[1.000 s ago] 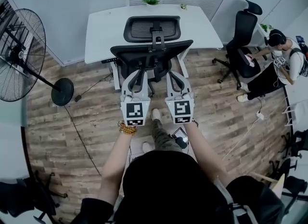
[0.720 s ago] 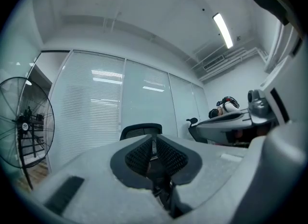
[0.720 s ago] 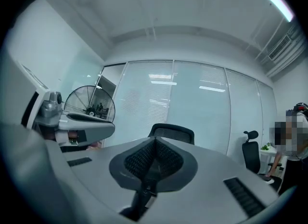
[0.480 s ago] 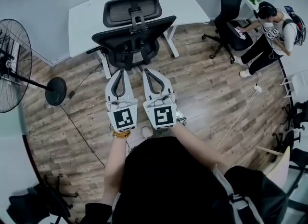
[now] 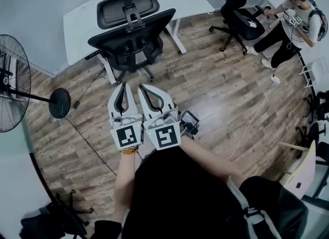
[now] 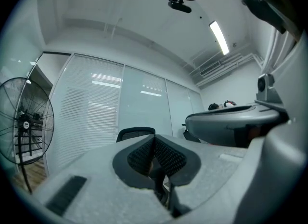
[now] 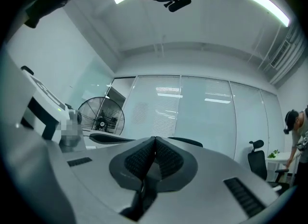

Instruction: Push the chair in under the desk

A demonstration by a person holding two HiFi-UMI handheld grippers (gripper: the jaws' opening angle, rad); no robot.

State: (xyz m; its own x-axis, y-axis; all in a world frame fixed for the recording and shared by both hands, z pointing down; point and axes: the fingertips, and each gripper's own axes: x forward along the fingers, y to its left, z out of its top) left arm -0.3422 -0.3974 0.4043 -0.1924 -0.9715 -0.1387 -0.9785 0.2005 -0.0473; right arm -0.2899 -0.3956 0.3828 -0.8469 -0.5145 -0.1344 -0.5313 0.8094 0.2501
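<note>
**Inspector A:** Where do we place the chair (image 5: pixel 131 32) relative to the grippers?

**Inspector B:** We find it straight ahead of both, standing on the floor (image 5: pixel 216 89) and well apart from the tips. Nothing touches it. The desk (image 5: pixel 82 17) lies just beyond it. From above, the headrest overlaps the desk edge, so we judge the seat to be largely tucked under.

**Inspector A:** Its long axis?

**Inspector B:** The back runs crosswise to our line of push, but skewed. Its left end sits nearer us and its right end lies further in. We judge that any remaining push must go forward, toward the desk, and bear more on the left end to square it.

**Inspector A:** Which gripper is nearer?

**Inspector B:** The left gripper (image 5: pixel 123 85) and right gripper (image 5: pixel 140 86) sit side by side with their tips about level. We rate the left marginally nearer that left end.

**Inspector A:** Fingers?

**Inspector B:** Both are closed on nothing. In the left gripper view the pads (image 6: pixel 139 154) meet with no gap, and the right gripper view shows the same.

**Inspector A:** Count?

**Inspector B:** We count two grippers, one task chair and one desk before us. There is one fan (image 5: pixel 13 91) at left, and one second chair (image 5: pixel 239 6) at upper right with one person (image 5: pixel 295 14) beside it. Chair parts at the frame edges we cannot count.
</note>
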